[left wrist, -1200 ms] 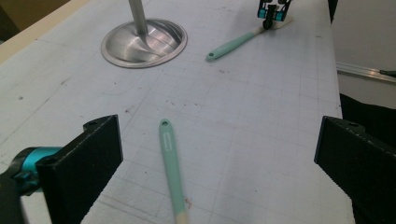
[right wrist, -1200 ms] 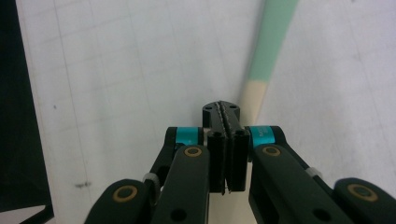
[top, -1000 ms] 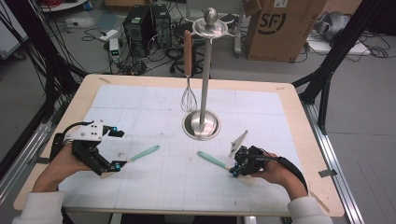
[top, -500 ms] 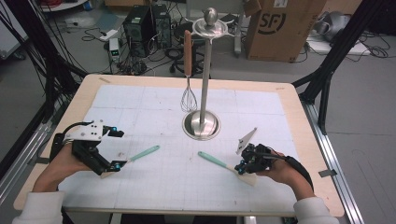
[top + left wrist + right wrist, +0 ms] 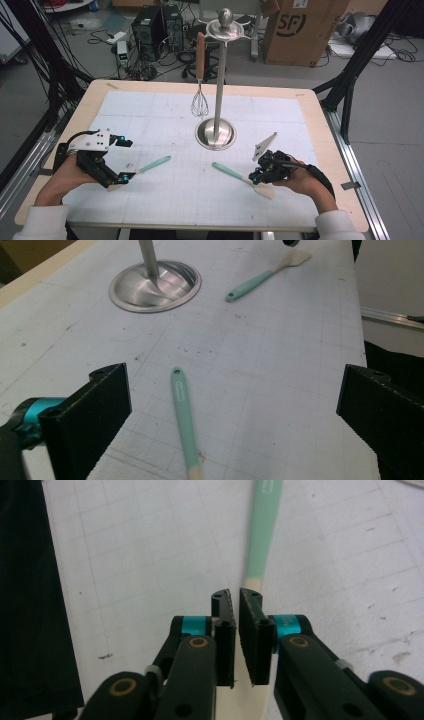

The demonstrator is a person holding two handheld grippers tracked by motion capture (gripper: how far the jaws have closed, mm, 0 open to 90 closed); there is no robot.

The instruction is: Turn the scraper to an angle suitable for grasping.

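The right gripper [image 5: 235, 597], jaws just starting to part over the spatula [image 5: 239, 179] lying at five o'clock from the stand [image 5: 216, 134], is needing to open wider before it is squeezing the handle.

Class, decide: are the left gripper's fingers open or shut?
Open: the left gripper has fingers standing far apart, the spatula handle lying untouched between them.

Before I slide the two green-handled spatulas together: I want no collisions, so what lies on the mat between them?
Nothing: in the high view the mat is bare between the left spatula and the right spatula; the stand's base sits farther back.
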